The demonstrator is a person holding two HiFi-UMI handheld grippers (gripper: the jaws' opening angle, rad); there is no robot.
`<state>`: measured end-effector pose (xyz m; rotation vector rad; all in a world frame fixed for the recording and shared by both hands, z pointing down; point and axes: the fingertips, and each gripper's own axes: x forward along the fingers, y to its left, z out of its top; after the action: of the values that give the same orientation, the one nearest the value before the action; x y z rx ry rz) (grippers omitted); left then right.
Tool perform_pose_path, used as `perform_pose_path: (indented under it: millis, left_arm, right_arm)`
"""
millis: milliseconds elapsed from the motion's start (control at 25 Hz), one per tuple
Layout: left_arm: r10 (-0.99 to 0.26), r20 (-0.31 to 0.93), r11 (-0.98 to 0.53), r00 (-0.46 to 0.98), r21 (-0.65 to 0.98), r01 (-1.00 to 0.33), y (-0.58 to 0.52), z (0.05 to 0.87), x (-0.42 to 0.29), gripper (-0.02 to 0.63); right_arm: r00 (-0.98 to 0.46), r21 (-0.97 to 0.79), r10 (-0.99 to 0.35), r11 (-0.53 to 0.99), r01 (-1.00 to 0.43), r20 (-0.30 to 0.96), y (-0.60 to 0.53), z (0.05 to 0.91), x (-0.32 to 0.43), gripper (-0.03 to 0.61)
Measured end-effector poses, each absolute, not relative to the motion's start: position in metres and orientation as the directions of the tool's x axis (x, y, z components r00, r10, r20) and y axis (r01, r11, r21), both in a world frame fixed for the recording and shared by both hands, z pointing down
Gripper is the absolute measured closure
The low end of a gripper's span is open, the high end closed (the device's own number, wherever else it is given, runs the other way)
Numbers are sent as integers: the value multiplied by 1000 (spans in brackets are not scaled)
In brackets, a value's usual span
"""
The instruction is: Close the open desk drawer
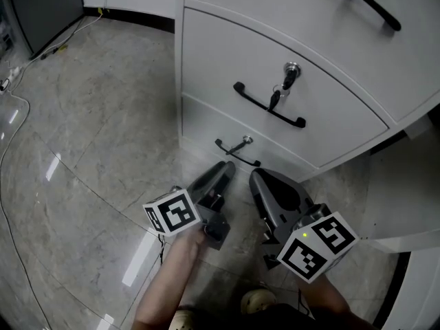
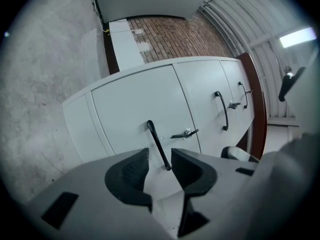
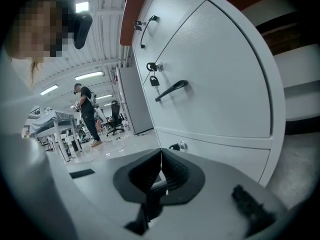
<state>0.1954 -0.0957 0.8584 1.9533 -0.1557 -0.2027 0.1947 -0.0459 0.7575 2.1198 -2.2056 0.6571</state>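
Head view: bottom drawer sits flush, so closing looks done, only withdrawal left; left hand-held gripper just before its handle; left gripper view: jaws apart astride the handle, gripping nothing; right gripper view: right hand-held gripper closed, empty, near that handle.

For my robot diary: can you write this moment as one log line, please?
white bottom drawer: looks closed | left tongs: open, by its black bar handle | right tongs: shut, empty
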Motion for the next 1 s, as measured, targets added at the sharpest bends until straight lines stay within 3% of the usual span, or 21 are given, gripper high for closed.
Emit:
perform_pose_path:
  millis: [320,560,800,1000]
  left_arm:
    - [-249,-97,-575,964,815,-66,-93,830,155,577]
    - [-302,-17,-832,953,493,-255,-94,801,128,603]
    - [-320,27,-896,947,317,-312,-94,791,120,604]
    - [-358,34,-888,933,295,-352,-99,776,107,604]
  right_arm:
    - [-97,-285,-951,11,-958,292,-48,758,177,566]
    - [-93,-271,-950,10,-962,297,-53,767,167,566]
    - [-51,-193,-960,-3,-981,277,-69,777,162,566]
    - [-64,-157,-973,29,-987,221,-83,771,144,566]
